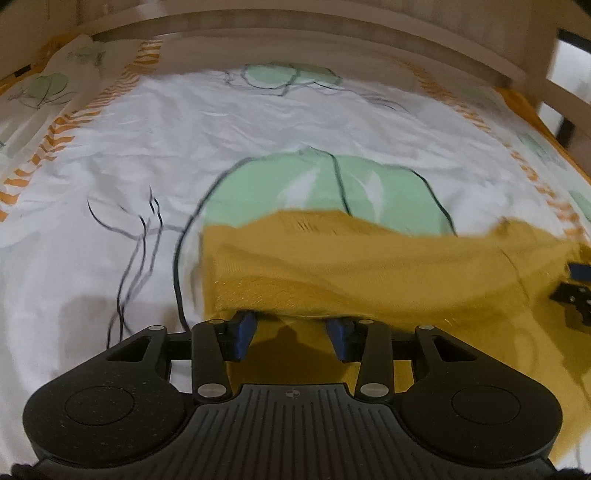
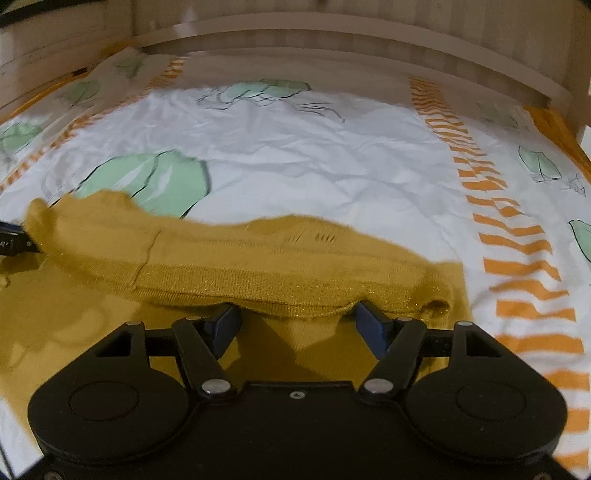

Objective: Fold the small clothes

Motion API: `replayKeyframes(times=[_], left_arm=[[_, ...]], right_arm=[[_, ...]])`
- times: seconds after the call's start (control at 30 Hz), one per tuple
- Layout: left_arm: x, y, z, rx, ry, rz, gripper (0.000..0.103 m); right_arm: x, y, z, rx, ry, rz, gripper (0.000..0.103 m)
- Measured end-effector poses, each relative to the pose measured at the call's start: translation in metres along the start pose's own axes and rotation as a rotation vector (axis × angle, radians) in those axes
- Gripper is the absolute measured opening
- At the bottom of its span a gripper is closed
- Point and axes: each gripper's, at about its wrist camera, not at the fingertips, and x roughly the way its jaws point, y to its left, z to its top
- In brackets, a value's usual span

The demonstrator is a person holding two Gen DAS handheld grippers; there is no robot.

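Observation:
A mustard-yellow knit garment (image 1: 369, 266) lies on a white bedsheet (image 1: 129, 155) with green leaf prints and orange stripes. Its near edge is folded up and over, and drapes across the fingertips of both grippers. My left gripper (image 1: 293, 325) is open, its blue pads (image 1: 243, 328) wide apart under the fold's left end. My right gripper (image 2: 299, 321) is open too, its blue pads (image 2: 373, 325) spread under the garment (image 2: 240, 266) at its right end. The right gripper shows at the far right of the left wrist view (image 1: 574, 291). The left gripper shows at the left edge of the right wrist view (image 2: 14, 243).
A wooden bed frame (image 1: 295, 33) with slats runs along the far side and right side (image 1: 554, 92). A pillow or sheet edge with the same print (image 1: 48, 85) lies at the far left. The headboard (image 2: 332, 44) also shows in the right wrist view.

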Motion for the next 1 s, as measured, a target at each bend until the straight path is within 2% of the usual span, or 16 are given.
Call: replayKeyframes(times=[0.1,0.3,0.4,0.5,0.77,1.0], left_arm=[[0.013,0.01,0.014,-0.05,0.001,0.003,0.04],[0.031,0.023,0.034,-0.084,0.006,0.039,0.04],[0.03,0.029,0.039,-0.105,0.008,0.057,0.04],[0.02,0.029,0.04,-0.11,0.02,0.061,0.04],[-0.012,0.006,0.024,-0.05,0.037,0.067,0.04],[-0.032,-0.023,0.002,0.061,0.052,0.069,0.041]], right_arm=[[0.014,-0.008,0.014,0.04,0.004,-0.015,0.072],[0.034,-0.031,0.03,0.156,0.017,-0.04,0.072],[0.032,-0.041,0.029,0.214,0.009,-0.047,0.072],[0.02,-0.044,0.027,0.218,-0.018,-0.041,0.072],[-0.019,-0.036,0.008,0.152,-0.058,-0.038,0.073],[-0.046,-0.029,-0.016,0.109,-0.054,-0.045,0.075]])
